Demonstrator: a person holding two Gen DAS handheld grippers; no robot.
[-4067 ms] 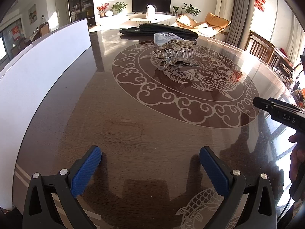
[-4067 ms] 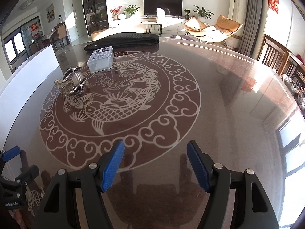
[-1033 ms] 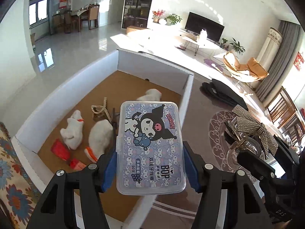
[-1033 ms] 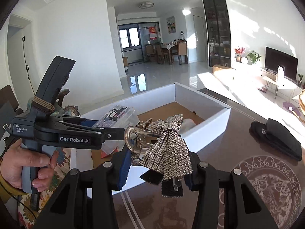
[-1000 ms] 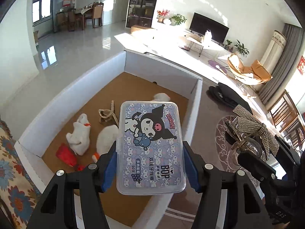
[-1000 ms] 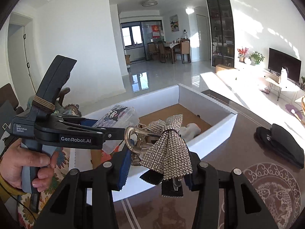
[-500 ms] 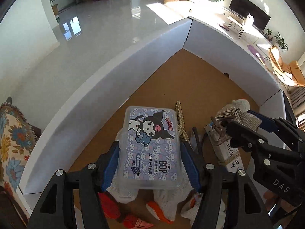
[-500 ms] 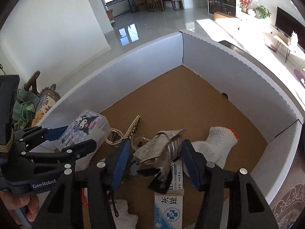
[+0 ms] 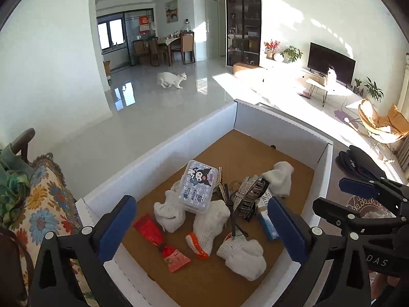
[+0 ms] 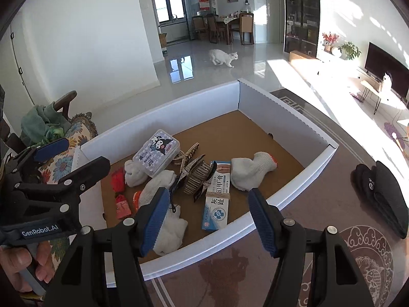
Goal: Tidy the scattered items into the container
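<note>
A white cardboard box (image 9: 158, 153) (image 10: 281, 117) with a brown floor stands at the table's edge. Inside it a clear plastic case (image 9: 198, 186) (image 10: 156, 151) with a cartoon print rests on white gloves (image 9: 208, 220). A rhinestone hair clip (image 9: 251, 194) (image 10: 198, 175) lies beside the case, against a blue and white medicine box (image 10: 217, 199). My left gripper (image 9: 201, 202) hangs above the box with its jaws opening and nothing between them. My right gripper (image 10: 208, 194) stands open and empty over the box's near wall.
Red packets (image 9: 163, 240) and another glove (image 10: 251, 170) also lie in the box. A black pouch (image 10: 383, 192) sits on the patterned table (image 10: 358, 255) to the right. A chair with a floral cushion (image 9: 43, 204) stands left of the box. A white cat (image 9: 171, 79) crosses the floor.
Both grippers let go and drew back above the box. The plastic case now lies on the gloves and the hair clip beside it.
</note>
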